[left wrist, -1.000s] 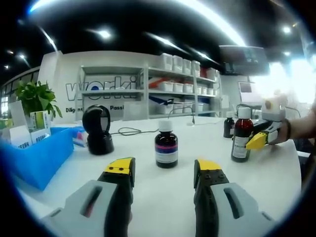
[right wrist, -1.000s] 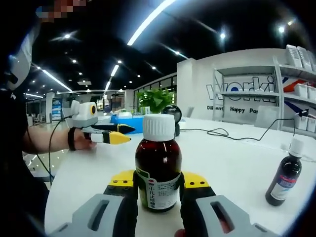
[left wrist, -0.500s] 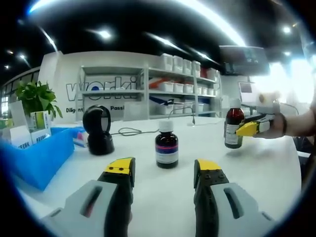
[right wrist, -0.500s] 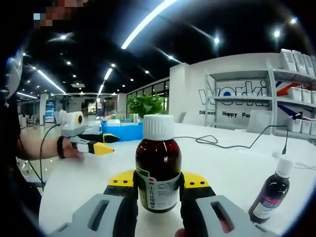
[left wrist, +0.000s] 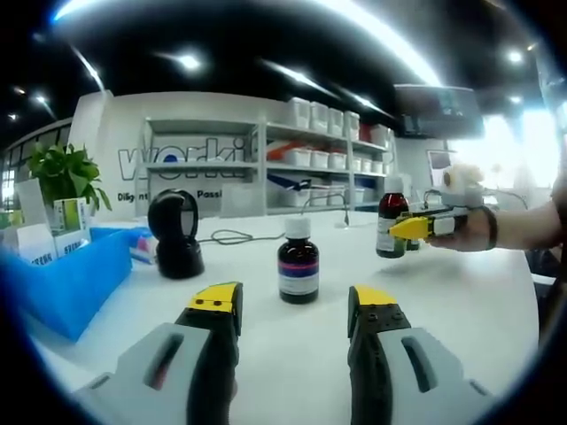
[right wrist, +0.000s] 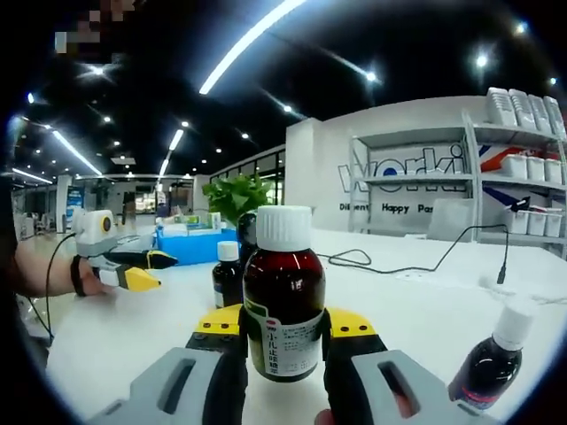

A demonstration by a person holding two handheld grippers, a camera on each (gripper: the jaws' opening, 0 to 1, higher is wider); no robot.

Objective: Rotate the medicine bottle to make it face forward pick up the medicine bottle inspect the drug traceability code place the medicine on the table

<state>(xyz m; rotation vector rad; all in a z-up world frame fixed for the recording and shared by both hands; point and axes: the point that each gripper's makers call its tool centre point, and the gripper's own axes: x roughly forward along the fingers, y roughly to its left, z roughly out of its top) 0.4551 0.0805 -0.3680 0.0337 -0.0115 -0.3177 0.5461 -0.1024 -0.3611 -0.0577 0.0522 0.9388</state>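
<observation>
A brown medicine bottle (right wrist: 283,305) with a white cap and a pale label stands upright between my right gripper's (right wrist: 283,326) jaws, which are shut on it. In the left gripper view the same bottle (left wrist: 390,226) is held at the right by that gripper (left wrist: 399,232), with a person's hand behind it. My left gripper (left wrist: 292,305) is open and holds nothing, low over the white table (left wrist: 461,310). Just beyond its jaws stands a small dark bottle (left wrist: 299,259) with a purple label. The left gripper (right wrist: 156,271) is off to the left in the right gripper view.
A black scanner stand (left wrist: 175,232) and a cable (left wrist: 230,235) lie behind the small bottle. A blue bin (left wrist: 71,279) with boxes and a plant (left wrist: 62,173) sit at the left. Another small dark bottle (right wrist: 487,359) stands lower right, and one (right wrist: 226,274) sits left of the held bottle.
My right gripper has carried the brown bottle leftward and farther away in the left gripper view. The right gripper view has swung, bringing a small bottle in at left. My left gripper has stayed still.
</observation>
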